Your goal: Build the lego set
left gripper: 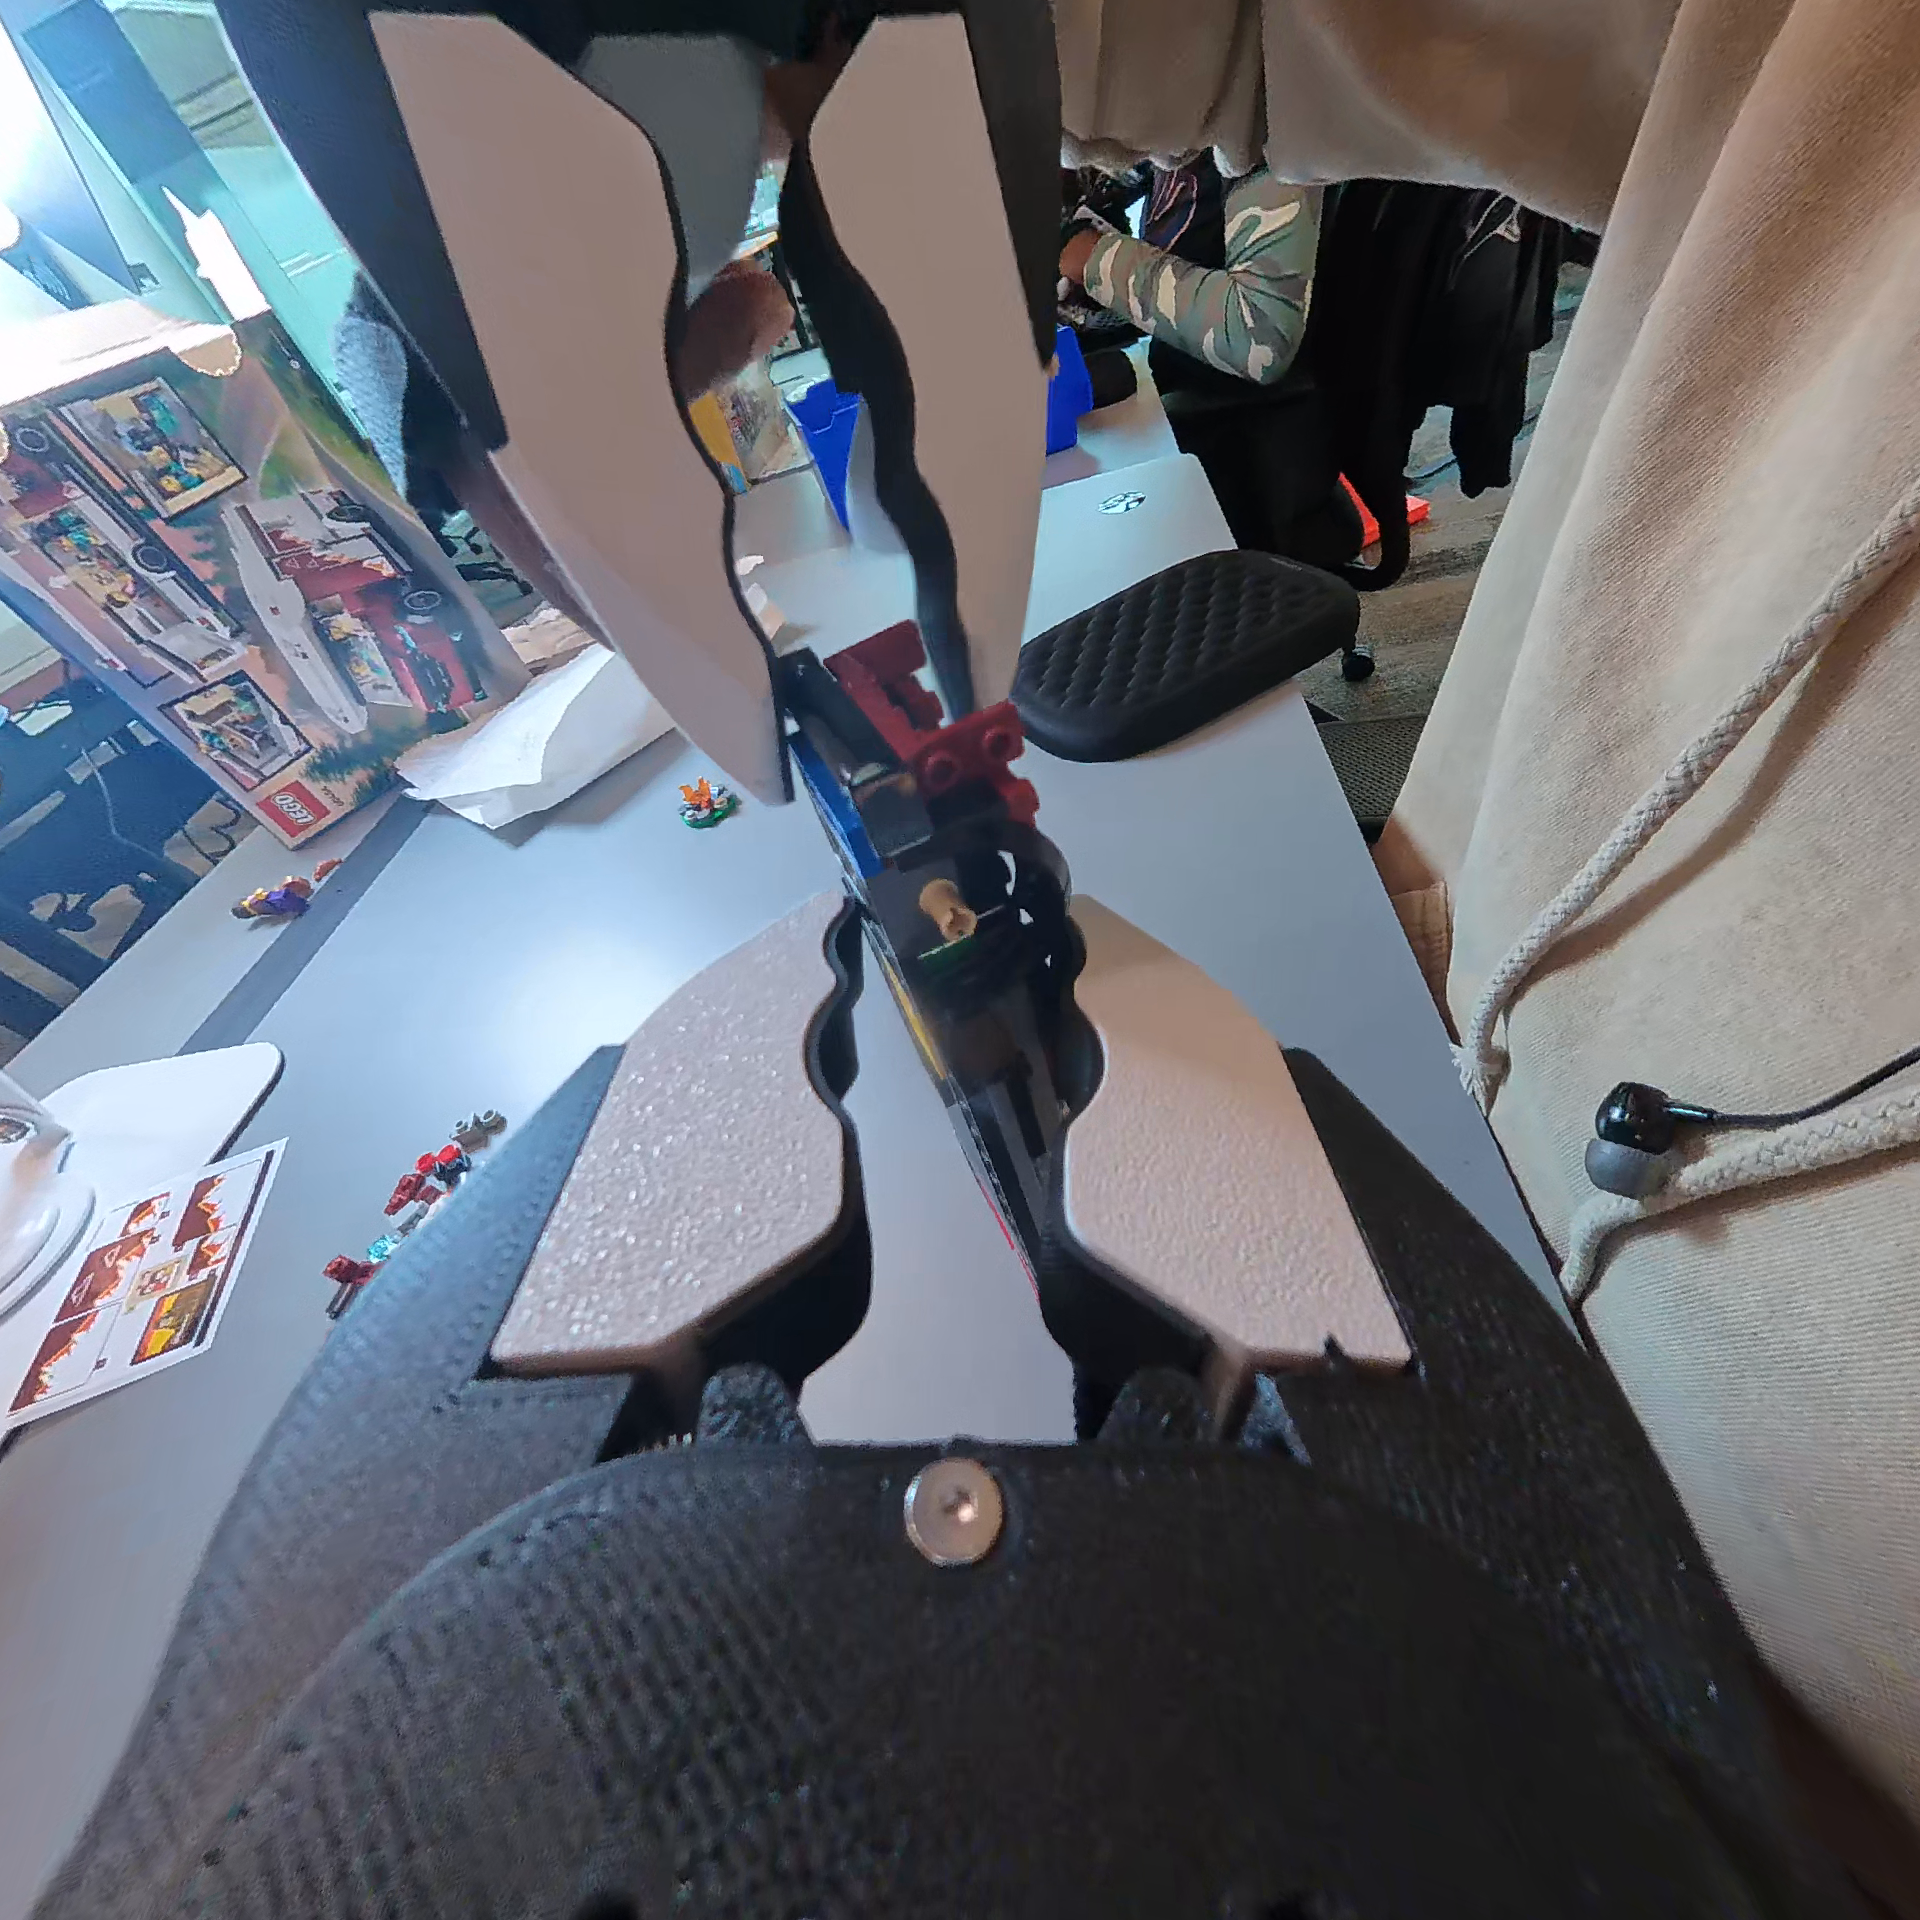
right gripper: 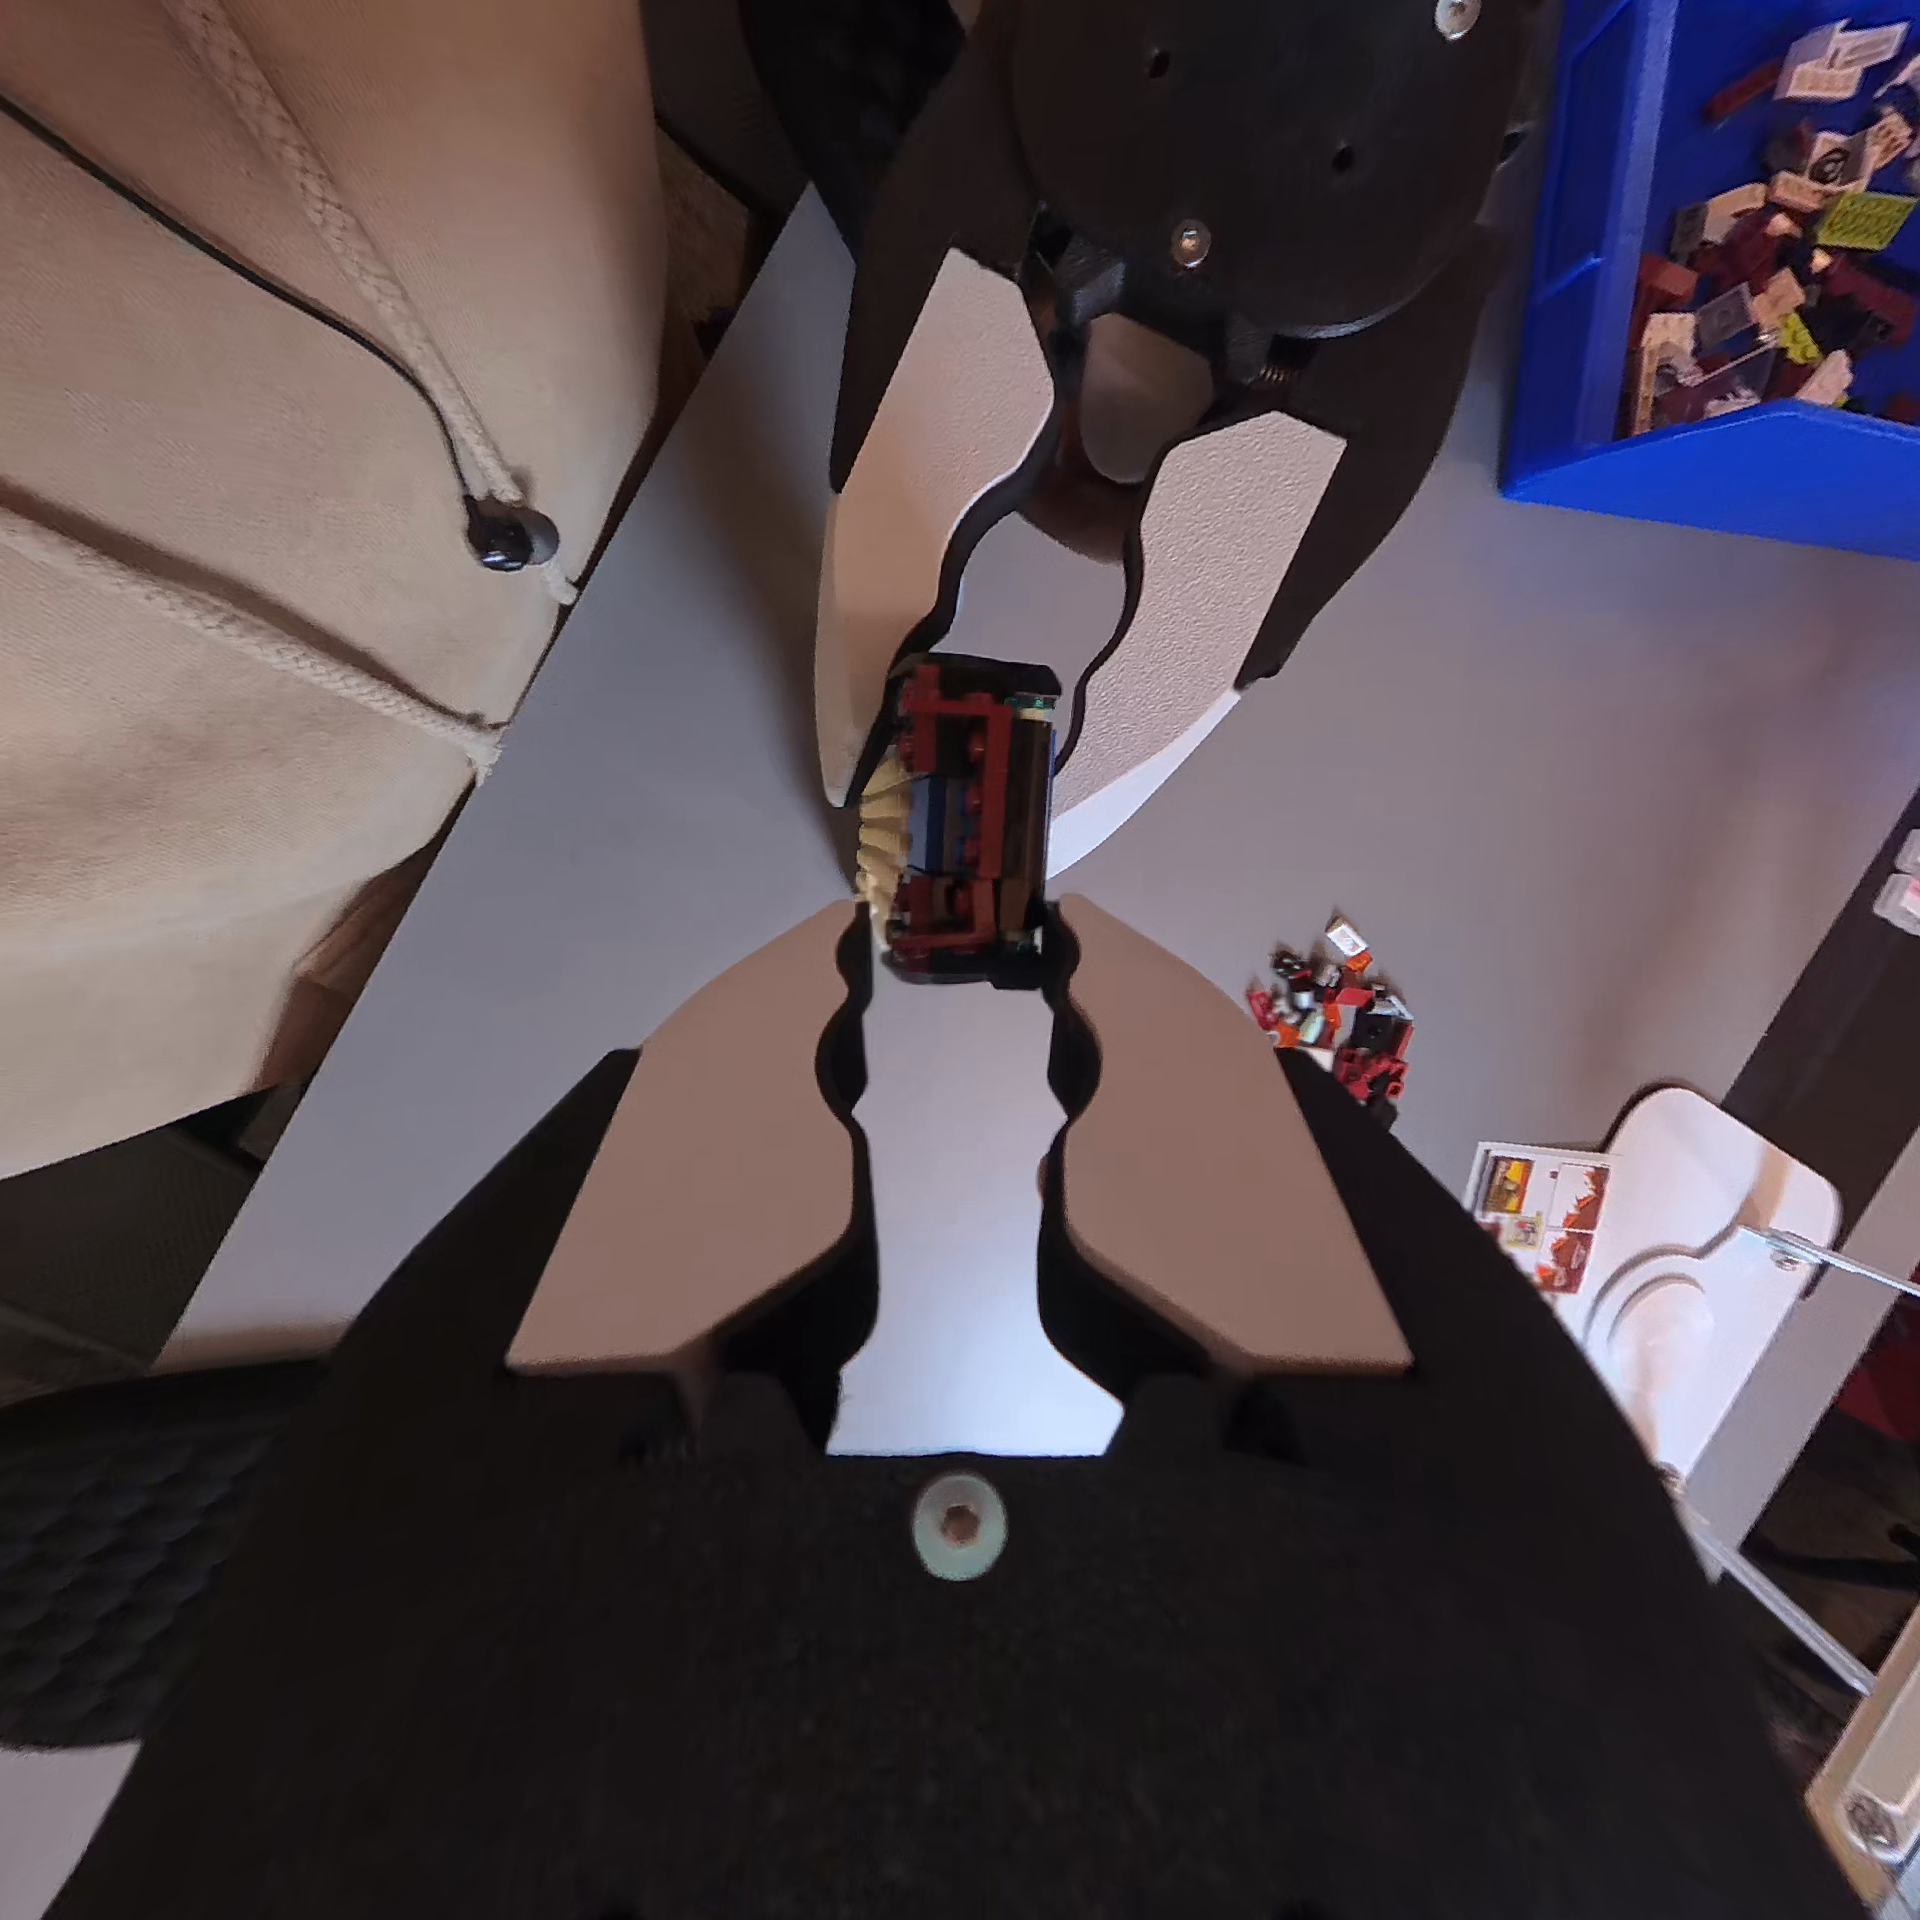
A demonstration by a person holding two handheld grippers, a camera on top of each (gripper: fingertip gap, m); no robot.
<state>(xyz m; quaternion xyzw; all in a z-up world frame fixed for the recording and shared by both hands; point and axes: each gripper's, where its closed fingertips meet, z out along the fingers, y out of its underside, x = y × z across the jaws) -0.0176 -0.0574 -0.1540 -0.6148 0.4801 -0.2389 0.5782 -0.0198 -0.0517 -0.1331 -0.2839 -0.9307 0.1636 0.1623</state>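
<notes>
A small brick model (right gripper: pixel 971 821) of dark red, black, blue and cream pieces hangs above the grey table (right gripper: pixel 623 831), held between both grippers. In the right wrist view my right gripper (right gripper: pixel 958 914) is shut on its near end, and both fingertips touch its sides. My left gripper (right gripper: pixel 951 805) reaches in from the top of that view and grips the far end. In the left wrist view my left gripper (left gripper: pixel 961 909) is shut on the model (left gripper: pixel 966 748). The right gripper (left gripper: pixel 881 753) comes down from above and clamps the dark red end.
A blue bin (right gripper: pixel 1662 457) of loose pieces stands at the right. A pile of red and black bricks (right gripper: pixel 1340 1013), a sticker sheet (right gripper: pixel 1538 1216) and a white stand base (right gripper: pixel 1714 1247) lie nearby. A set box (left gripper: pixel 208 582), a black chair seat (left gripper: pixel 1184 644) and a person in a cream hoodie (left gripper: pixel 1662 727) surround the table. Both grippers' tips are close together, under 4 cm apart.
</notes>
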